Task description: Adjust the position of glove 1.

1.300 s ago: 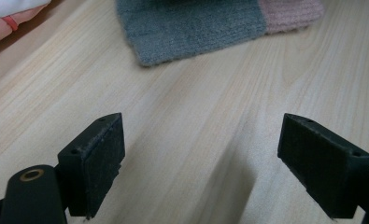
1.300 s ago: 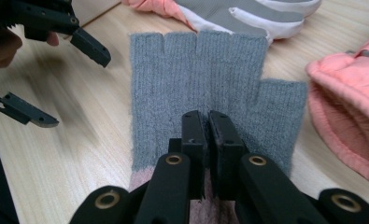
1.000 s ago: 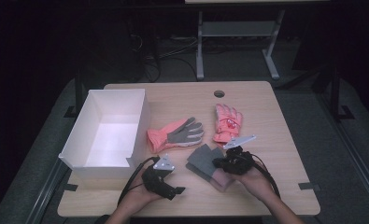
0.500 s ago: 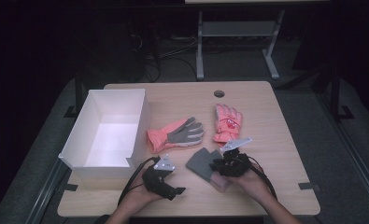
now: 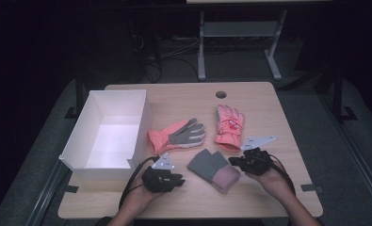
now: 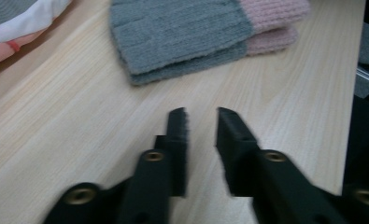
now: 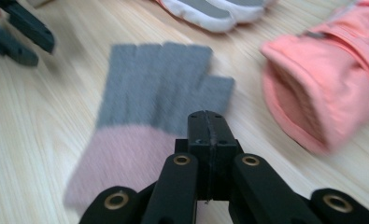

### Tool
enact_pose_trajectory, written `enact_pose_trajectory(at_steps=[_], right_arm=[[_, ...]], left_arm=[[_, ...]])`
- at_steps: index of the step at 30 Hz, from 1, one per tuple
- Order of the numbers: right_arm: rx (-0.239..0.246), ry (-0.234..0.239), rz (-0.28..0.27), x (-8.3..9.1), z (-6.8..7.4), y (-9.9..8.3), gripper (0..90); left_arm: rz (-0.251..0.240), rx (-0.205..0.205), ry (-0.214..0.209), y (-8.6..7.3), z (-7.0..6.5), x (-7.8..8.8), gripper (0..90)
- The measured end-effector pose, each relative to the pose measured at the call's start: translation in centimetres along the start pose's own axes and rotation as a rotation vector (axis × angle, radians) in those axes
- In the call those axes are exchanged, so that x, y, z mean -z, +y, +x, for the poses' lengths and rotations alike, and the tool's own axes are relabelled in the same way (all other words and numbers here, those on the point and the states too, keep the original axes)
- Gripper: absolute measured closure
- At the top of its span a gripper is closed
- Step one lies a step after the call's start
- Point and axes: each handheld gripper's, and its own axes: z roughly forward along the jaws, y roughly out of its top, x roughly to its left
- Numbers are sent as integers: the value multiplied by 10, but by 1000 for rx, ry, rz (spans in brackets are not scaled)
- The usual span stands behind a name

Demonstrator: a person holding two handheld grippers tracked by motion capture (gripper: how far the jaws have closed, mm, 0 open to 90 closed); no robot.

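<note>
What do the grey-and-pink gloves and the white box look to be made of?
Grey-and-pink gloves: knitted yarn, likely wool or acrylic, matte; ribbed stitches show. White box: probably cardboard or thin foam board, matte; thin, flat, sharply folded walls.

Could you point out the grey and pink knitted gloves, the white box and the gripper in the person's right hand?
grey and pink knitted gloves (image 5: 211, 168), high view, on the grey part.
white box (image 5: 140, 123), high view, on its right wall.
right gripper (image 7: 206, 122), right gripper view, at the tips of its closed jaws.

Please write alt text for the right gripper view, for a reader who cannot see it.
The right gripper, its black jaws pressed together with nothing between them, points at a grey and pink knit glove lying flat on the wooden table. A coral glove lies beside it.
</note>
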Motion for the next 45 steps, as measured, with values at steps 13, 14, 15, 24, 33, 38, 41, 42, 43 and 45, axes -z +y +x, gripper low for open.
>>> enact_pose_trajectory(at_steps=[13,14,15,24,33,38,41,42,43,45], right_arm=[[-22,-33,20,24,-21,-40,900],[-18,-30,21,23,-21,-39,900],[-9,-28,27,23,-22,-39,900],[-18,17,47,8,-22,-39,900],[41,44,84,-11,-11,-30,900],[44,64,90,-11,-8,-32,900],[42,80,96,-12,-6,-33,900],[51,84,100,-13,-5,-33,900],[56,96,106,-14,-1,-34,900],[64,105,120,-14,3,-34,900]], left_arm=[[11,11,-14,19,-7,-17,897],[11,6,-9,22,-6,-18,897],[9,9,-5,24,-5,-20,897],[25,31,17,39,9,-37,897],[15,44,40,48,19,-48,897],[33,36,44,51,24,-51,897],[31,48,35,53,26,-56,896],[40,41,33,54,28,-57,896],[38,36,29,57,30,-59,896],[32,34,33,60,32,-62,896]])
